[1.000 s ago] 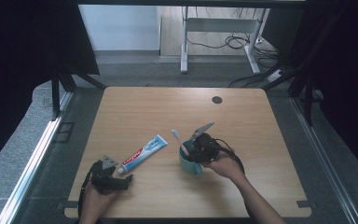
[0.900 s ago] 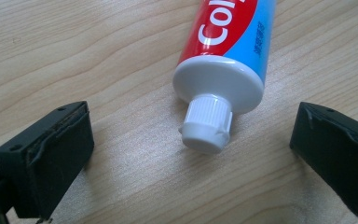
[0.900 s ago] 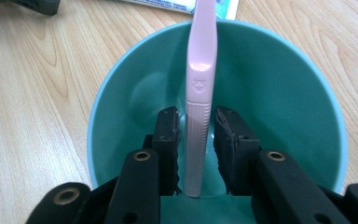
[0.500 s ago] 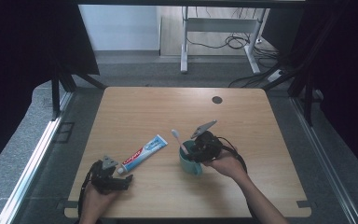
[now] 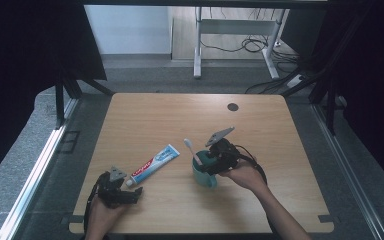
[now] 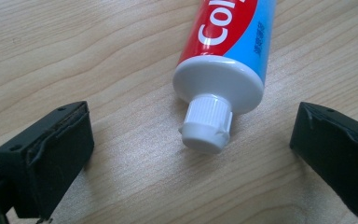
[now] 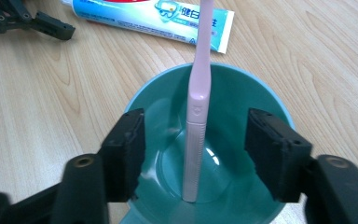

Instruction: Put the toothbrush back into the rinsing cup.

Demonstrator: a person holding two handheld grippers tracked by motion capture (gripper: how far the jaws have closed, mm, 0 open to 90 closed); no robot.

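A teal cup (image 5: 203,172) (image 7: 223,140) stands on the wooden table with a pink toothbrush (image 5: 192,150) (image 7: 198,102) leaning inside it, head up. My right gripper (image 5: 215,160) (image 7: 196,147) hovers over the cup's mouth; its jaws have just been opening and stand apart on either side of the toothbrush handle without touching it. A red, white and blue toothpaste tube (image 5: 155,162) (image 6: 226,42) lies flat to the left. My left gripper (image 5: 130,192) (image 6: 193,149) is open, its pads wide on either side of the tube's white cap (image 6: 206,123).
The table's front edge (image 5: 200,232) runs just below both hands. A dark round hole (image 5: 233,106) sits in the tabletop at the far right. Bare wood (image 5: 180,120) stretches behind the cup and tube.
My right gripper's jaws have spread apart over the cup, leaving the toothbrush standing in it. The left gripper and the tube have not moved.
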